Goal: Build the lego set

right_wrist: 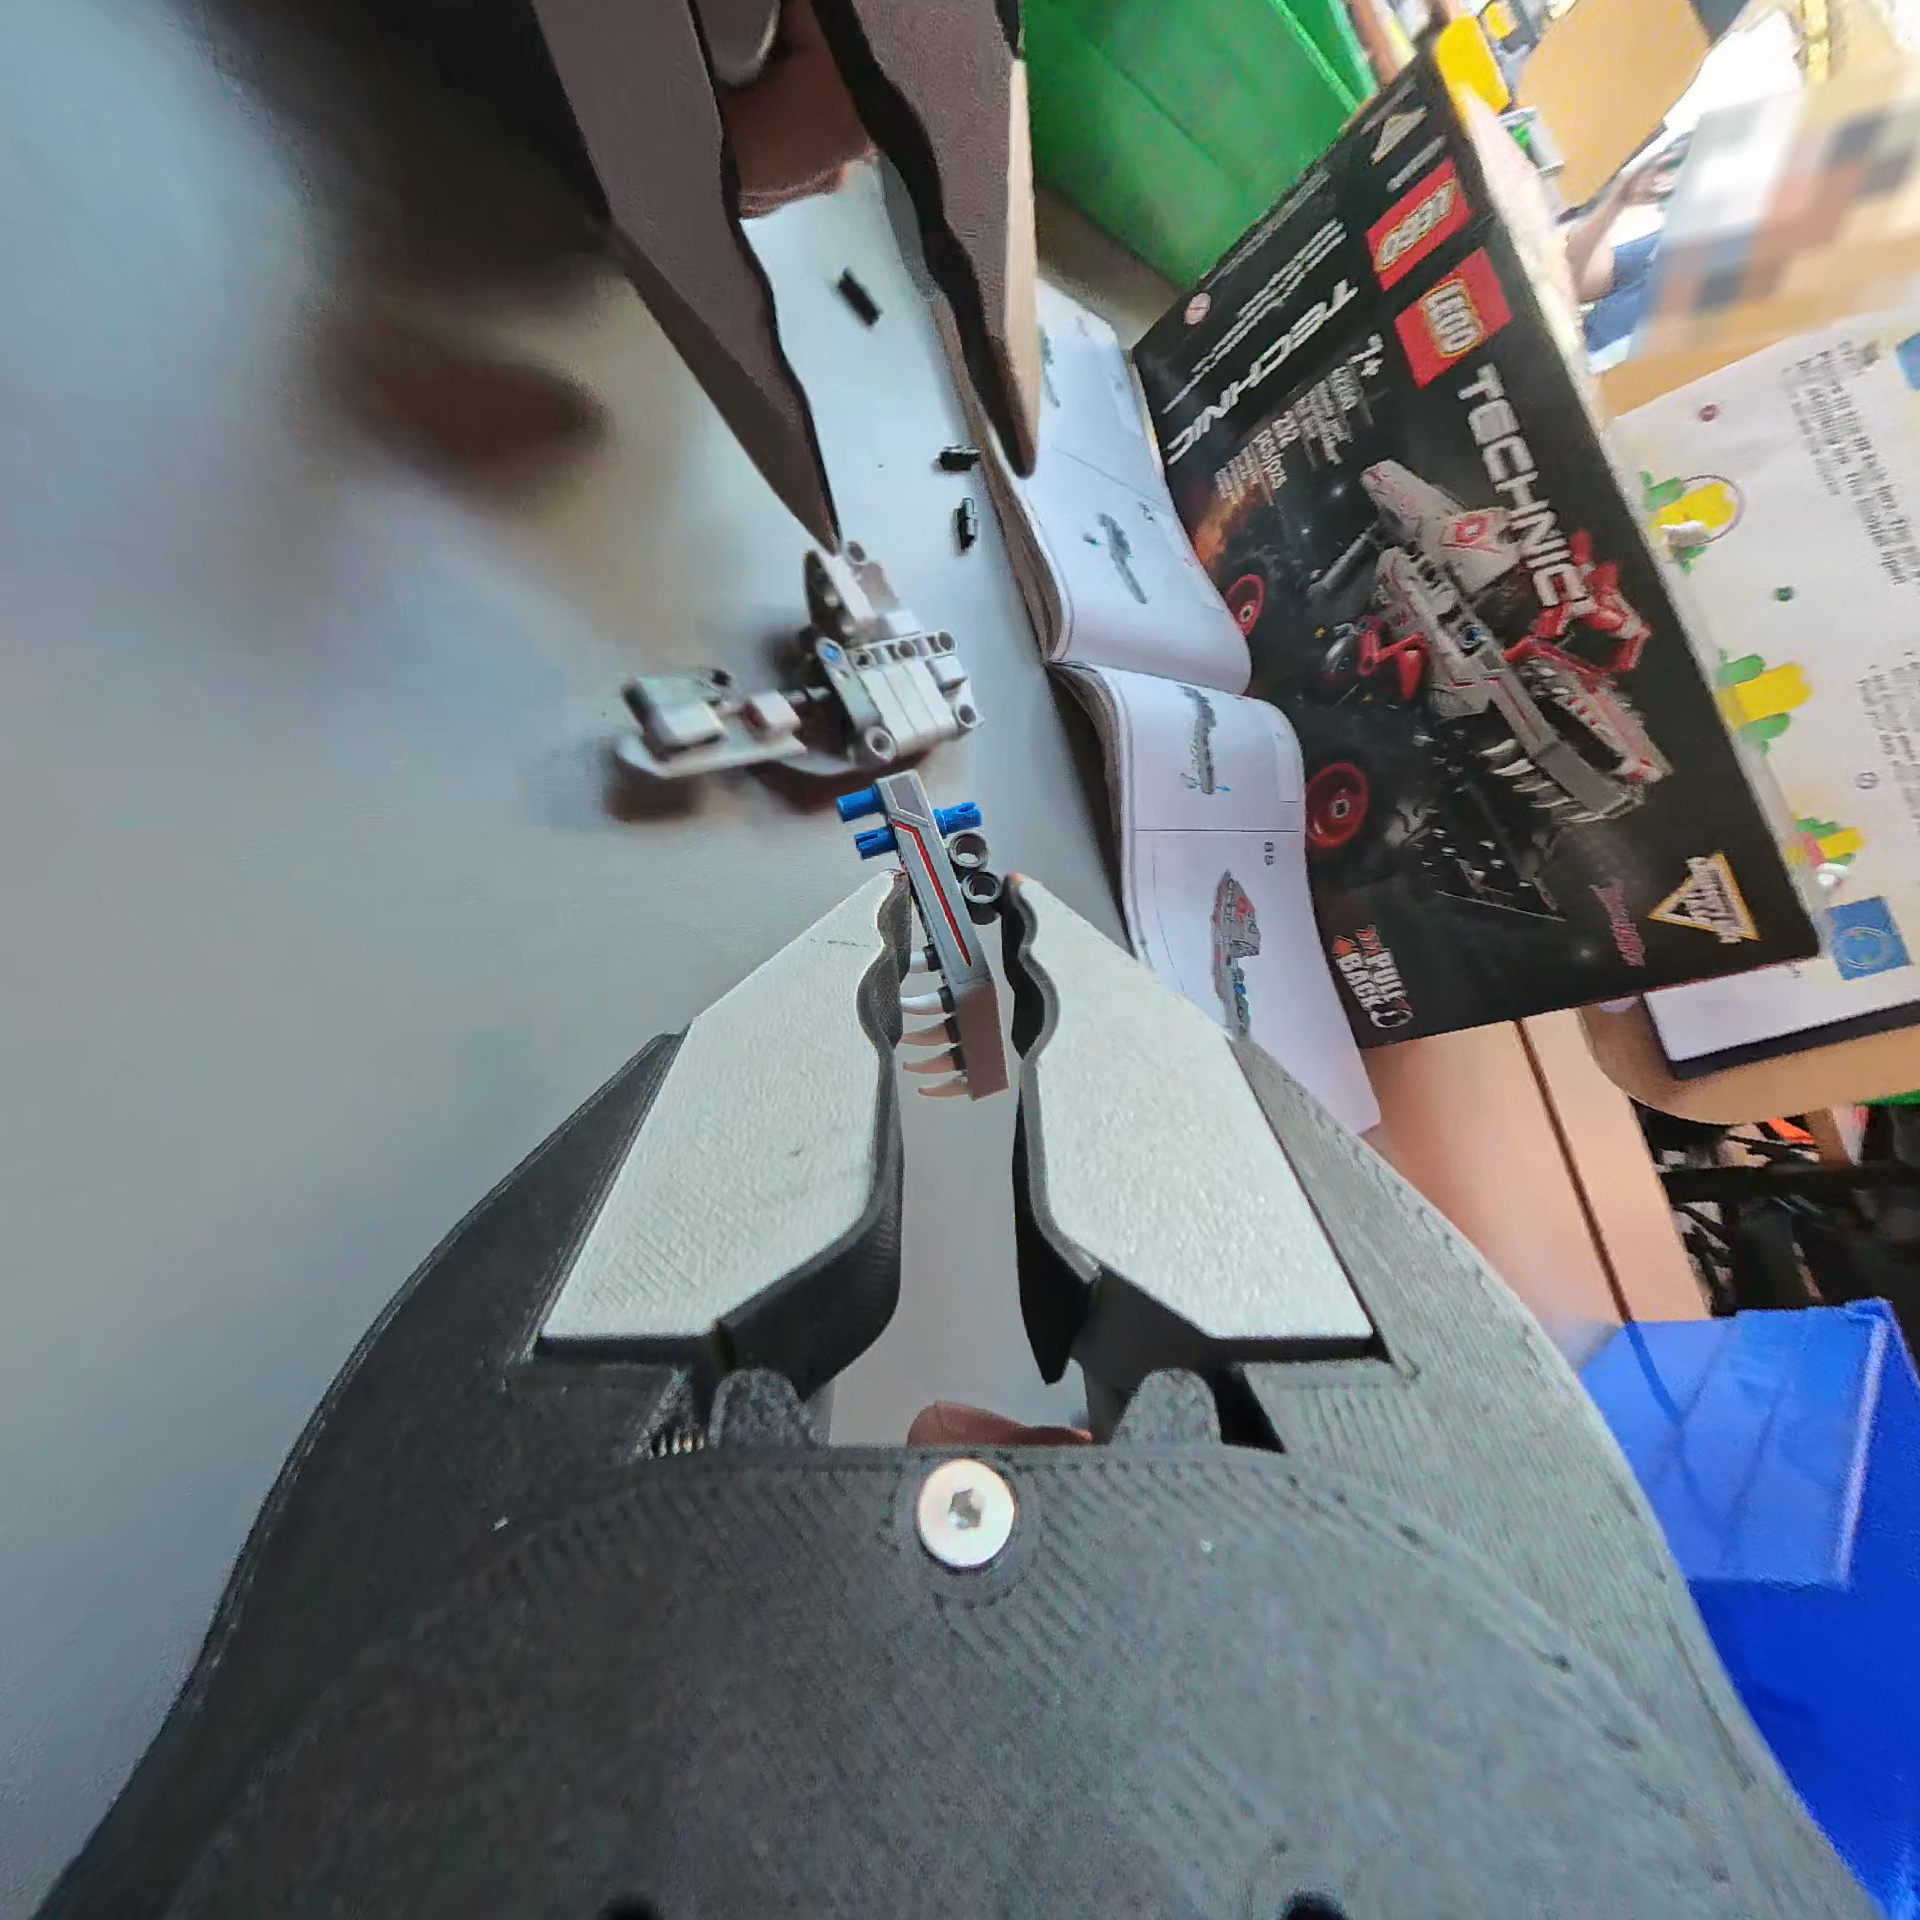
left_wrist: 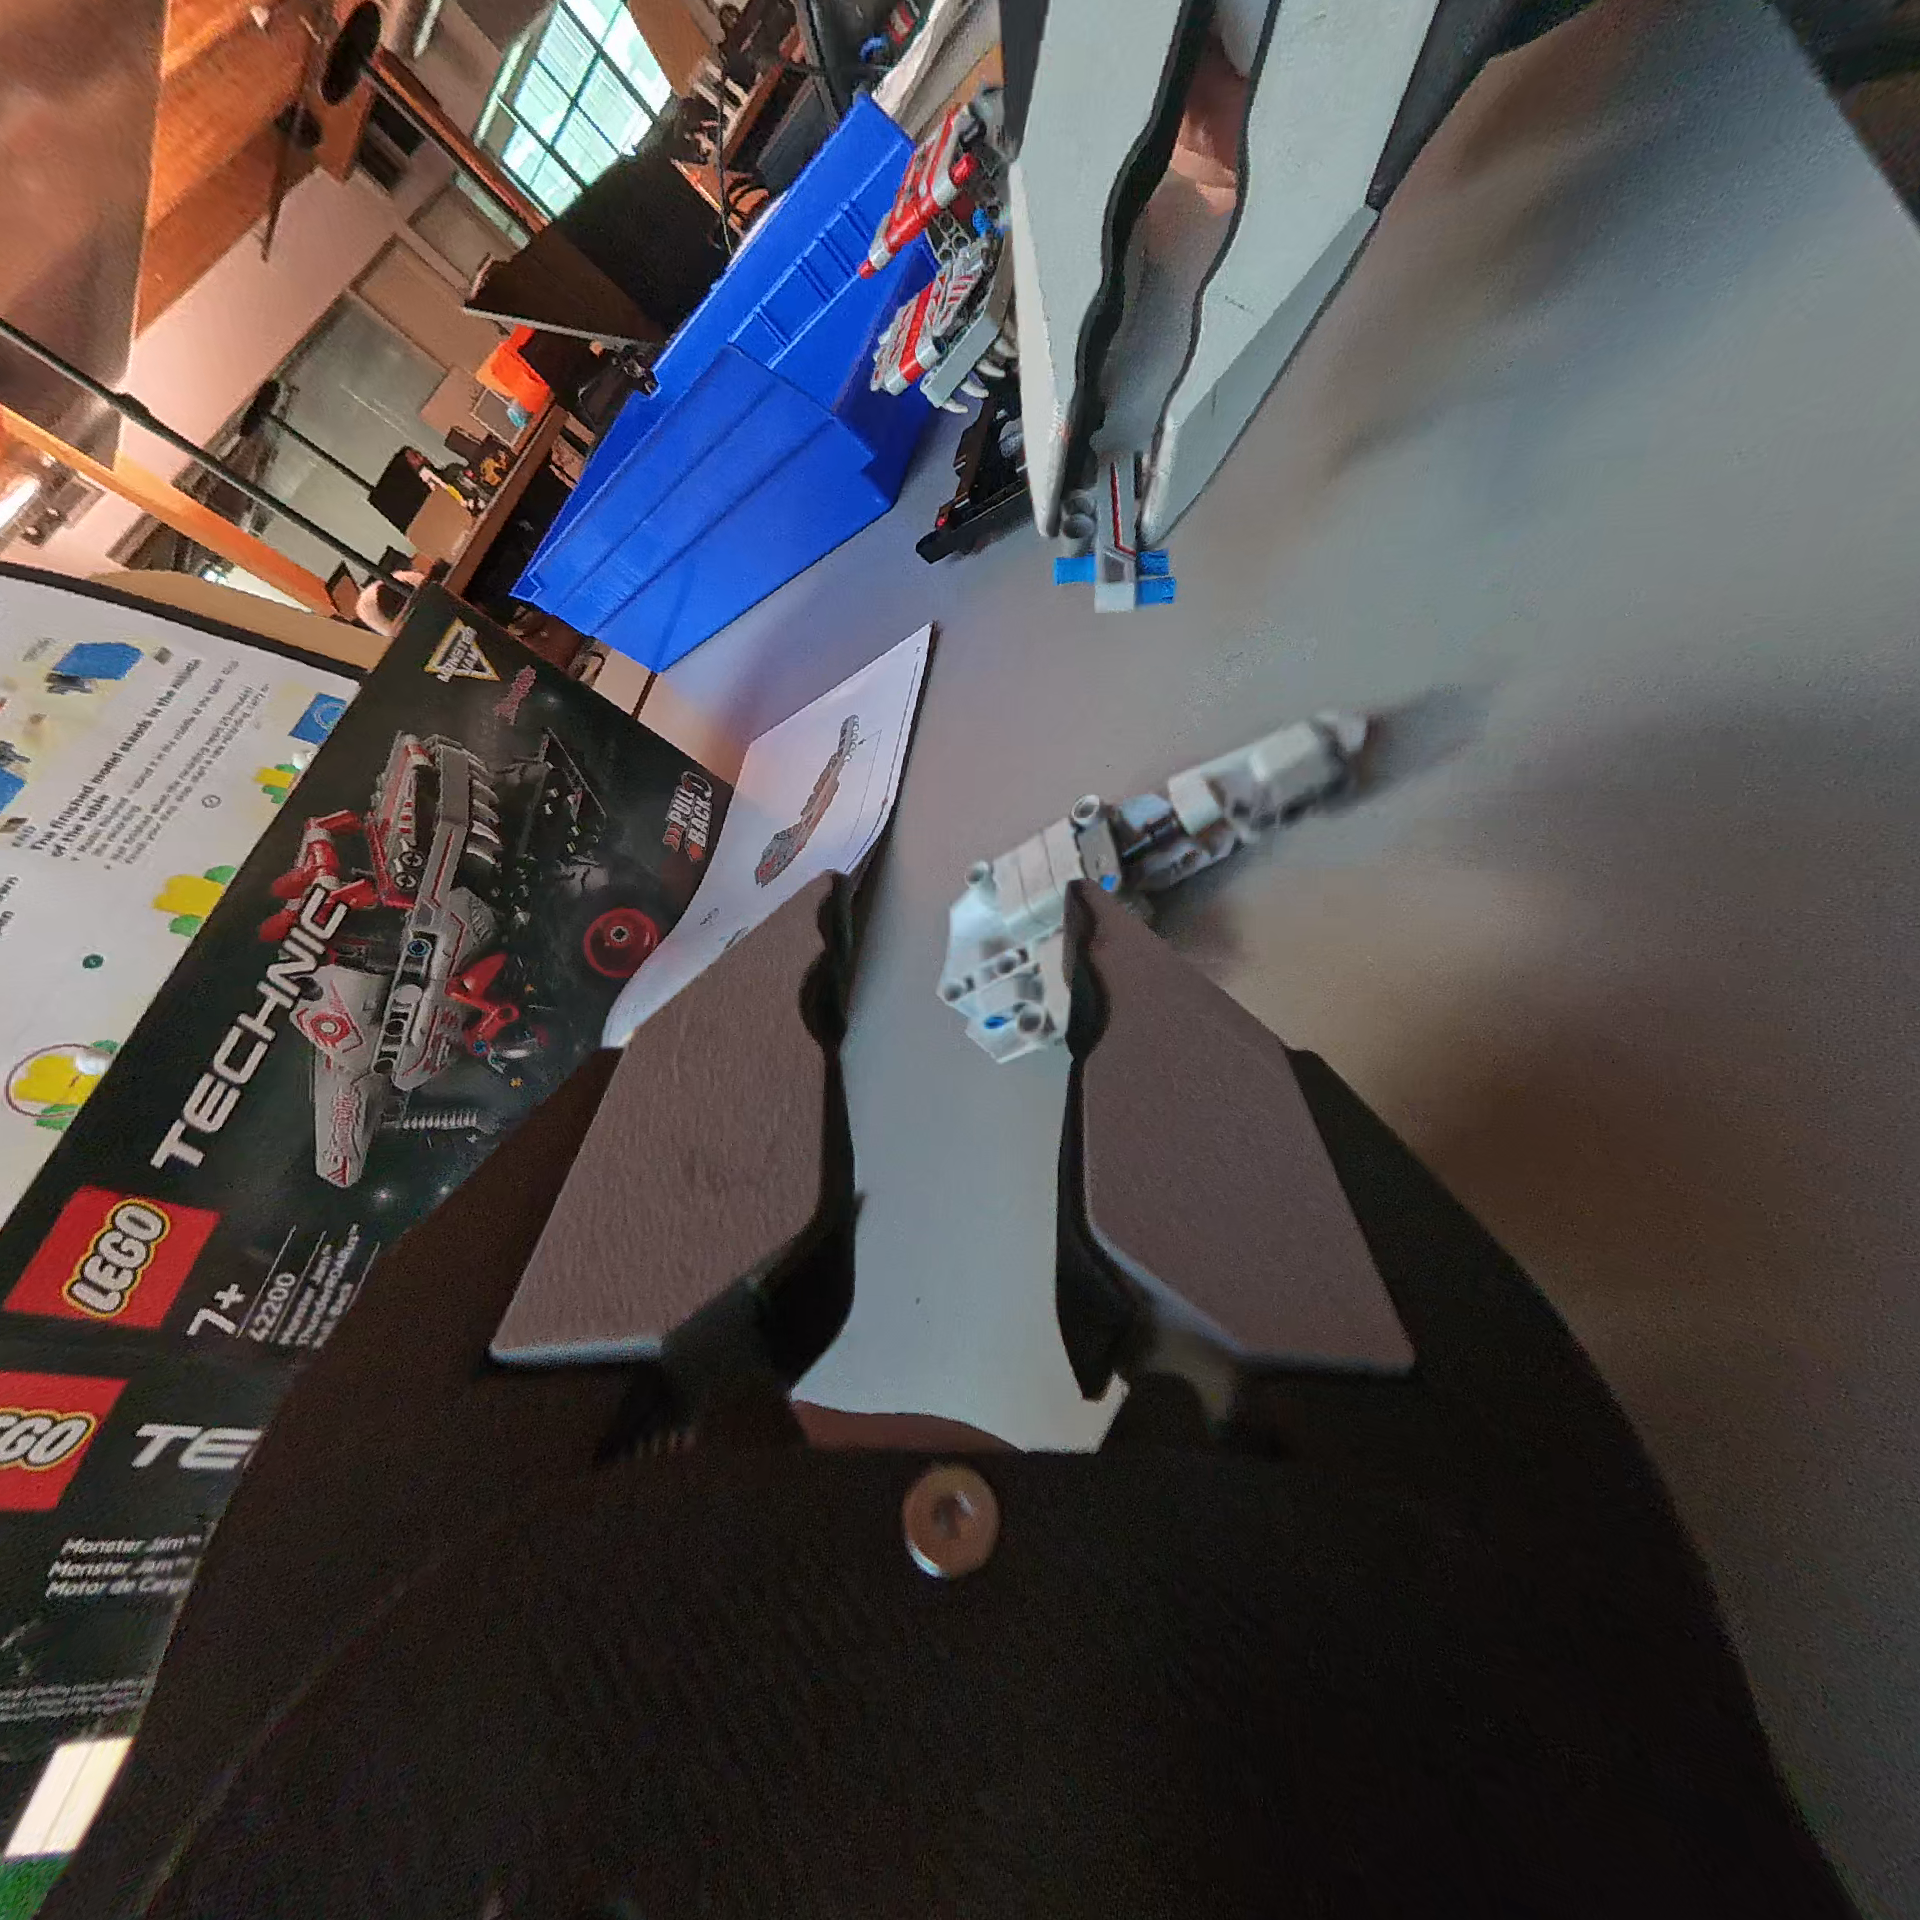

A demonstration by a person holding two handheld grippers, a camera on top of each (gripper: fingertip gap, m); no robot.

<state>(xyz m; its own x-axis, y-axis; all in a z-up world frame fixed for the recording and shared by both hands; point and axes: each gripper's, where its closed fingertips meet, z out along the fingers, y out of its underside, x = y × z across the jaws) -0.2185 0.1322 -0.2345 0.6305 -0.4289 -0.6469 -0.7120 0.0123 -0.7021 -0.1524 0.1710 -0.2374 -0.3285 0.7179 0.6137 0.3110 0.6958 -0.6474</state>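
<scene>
A grey Lego assembly lies on the grey table; it also shows in the right wrist view. My left gripper is open and empty, with one fingertip right beside the assembly's near end. It shows from the other side in the right wrist view. My right gripper is shut on a grey beam with a red stripe, blue pins and white teeth. It holds the beam just short of the assembly. The right gripper and beam also show in the left wrist view.
An open instruction booklet and the set's black box lie along the table edge. Three small black pins lie near the booklet. A blue bin stands behind, with a red-and-white partial model by it. A green bin stands beyond. There is about 9 centimetres between the tips of the two grippers.
</scene>
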